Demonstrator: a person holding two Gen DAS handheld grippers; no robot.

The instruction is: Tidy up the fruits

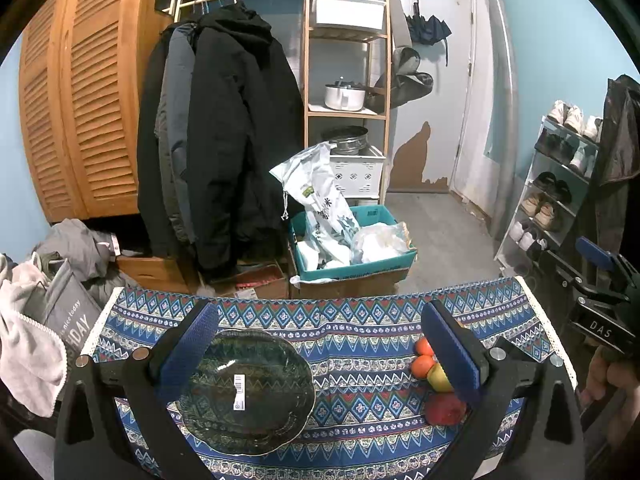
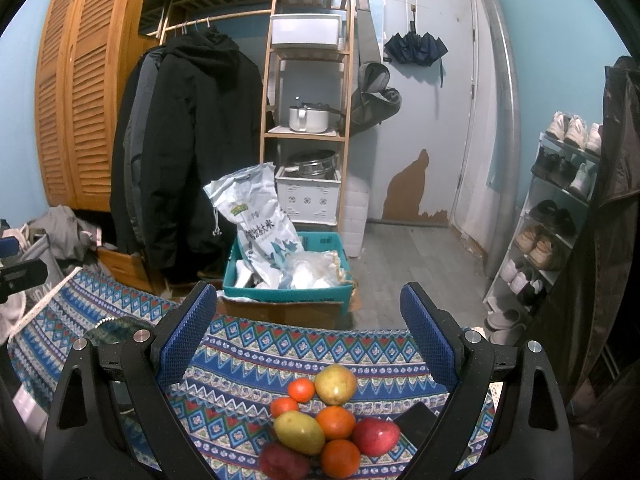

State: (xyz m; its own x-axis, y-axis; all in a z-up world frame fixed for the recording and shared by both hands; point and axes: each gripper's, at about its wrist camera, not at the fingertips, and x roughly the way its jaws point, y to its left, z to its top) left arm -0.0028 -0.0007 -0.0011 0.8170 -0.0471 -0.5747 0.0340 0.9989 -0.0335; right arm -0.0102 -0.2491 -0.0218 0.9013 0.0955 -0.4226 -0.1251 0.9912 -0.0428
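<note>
Both hand-held grippers hang wide open over the desk, holding nothing. The left hand-held gripper (image 1: 320, 344) frames a dark glass plate (image 1: 248, 392) with a white sticker, lying empty on the patterned cloth (image 1: 360, 340). The right hand-held gripper (image 2: 308, 340) looks down on the fruit pile (image 2: 326, 424) — oranges, yellow-green and red fruits, touching one another. A black phone (image 2: 416, 420) lies just beside the pile. Beyond the desk's far edge sits a teal box (image 2: 288, 292).

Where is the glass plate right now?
In the left wrist view, the glass plate lies on the patterned tablecloth toward its left side, under the open left gripper, apart from the fruit pile at right.
</note>
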